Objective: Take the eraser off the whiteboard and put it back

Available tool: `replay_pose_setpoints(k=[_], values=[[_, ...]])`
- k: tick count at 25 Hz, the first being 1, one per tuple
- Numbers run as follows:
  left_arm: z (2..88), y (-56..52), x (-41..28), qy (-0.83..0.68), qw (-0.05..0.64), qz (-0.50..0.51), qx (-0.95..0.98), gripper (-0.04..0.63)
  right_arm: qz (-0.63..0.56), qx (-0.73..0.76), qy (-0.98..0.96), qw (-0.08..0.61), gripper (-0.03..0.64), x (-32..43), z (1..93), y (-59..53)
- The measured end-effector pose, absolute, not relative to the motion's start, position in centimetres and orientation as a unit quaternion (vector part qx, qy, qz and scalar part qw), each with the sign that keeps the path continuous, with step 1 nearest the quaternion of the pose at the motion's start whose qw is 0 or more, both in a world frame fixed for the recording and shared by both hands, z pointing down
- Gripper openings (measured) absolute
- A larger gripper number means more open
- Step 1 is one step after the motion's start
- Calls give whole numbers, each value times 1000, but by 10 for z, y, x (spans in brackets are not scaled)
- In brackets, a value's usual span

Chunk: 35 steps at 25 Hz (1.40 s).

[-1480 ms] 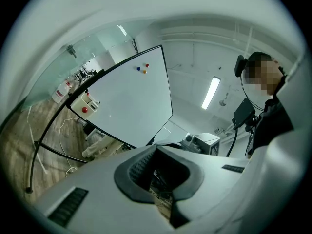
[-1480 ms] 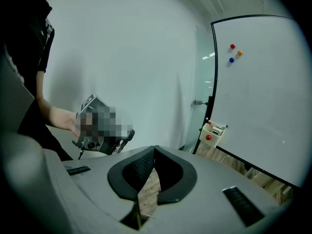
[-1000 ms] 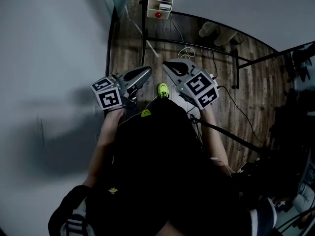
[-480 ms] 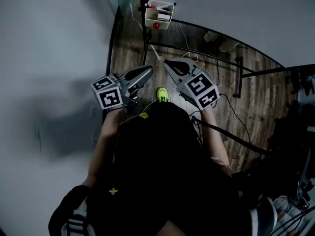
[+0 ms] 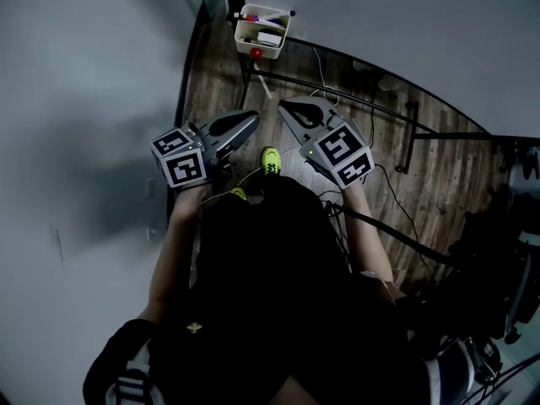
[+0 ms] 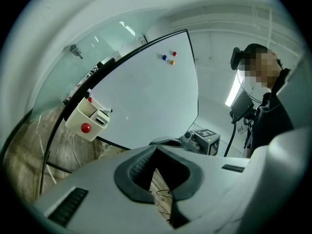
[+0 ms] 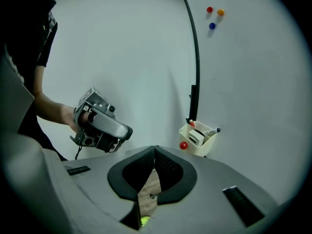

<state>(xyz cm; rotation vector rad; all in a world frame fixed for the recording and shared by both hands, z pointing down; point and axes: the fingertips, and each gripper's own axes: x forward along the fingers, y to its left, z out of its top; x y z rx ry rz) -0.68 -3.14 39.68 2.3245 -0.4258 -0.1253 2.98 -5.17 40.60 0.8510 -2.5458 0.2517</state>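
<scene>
My left gripper (image 5: 251,121) is clenched: its two dark pads meet at the tips with nothing between them, only wood floor (image 5: 221,83) showing through the gap behind. It points roughly level towards the whiteboard (image 6: 146,96). From this gripper, the eraser (image 6: 101,120) lies up and to the left of my jaws, well apart from them. It sits inside a white holder (image 7: 199,150) that hangs at the lower corner of the board's dark frame, with a red magnet (image 7: 183,145) on the holder's front and a marker (image 7: 210,130) lying next to the eraser.

In the head view the holder is ahead of both grippers, nearer the line of my left one, and neither gripper touches it. My green shoe (image 5: 271,159) shows on the floor between the two grippers.

My right gripper (image 5: 284,106) is clenched too, pads together at the tips and empty, tilted somewhat downward. From it the eraser lies up and to the right of the jaws, again well apart. High on the board sit three small magnets: red (image 7: 209,9), orange (image 7: 220,12) and blue (image 7: 211,26). Cables (image 5: 396,184) trail over the floor at the right.
</scene>
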Motion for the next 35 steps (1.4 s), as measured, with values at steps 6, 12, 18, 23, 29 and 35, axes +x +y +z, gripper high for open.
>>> replay_pose_setpoints(k=[6,12,18,23,29,35], values=[[403,-50,12,-180,383,-51,904,17,90,291,-926,223,8,44,417,-73],[409,-64,20,-194,390,-52,898,17,91,278,-932,213,8,47,422,-94],[409,-70,21,-203,390,-53,896,17,90,276,-933,212,8,51,428,-105],[414,-80,13,-207,393,-55,894,17,92,276,-932,214,9,46,437,-116],[421,-97,11,-181,395,-42,900,17,93,297,-925,220,43,40,443,-137],[419,-113,6,-154,393,-29,906,17,88,320,-914,233,103,37,444,-161]])
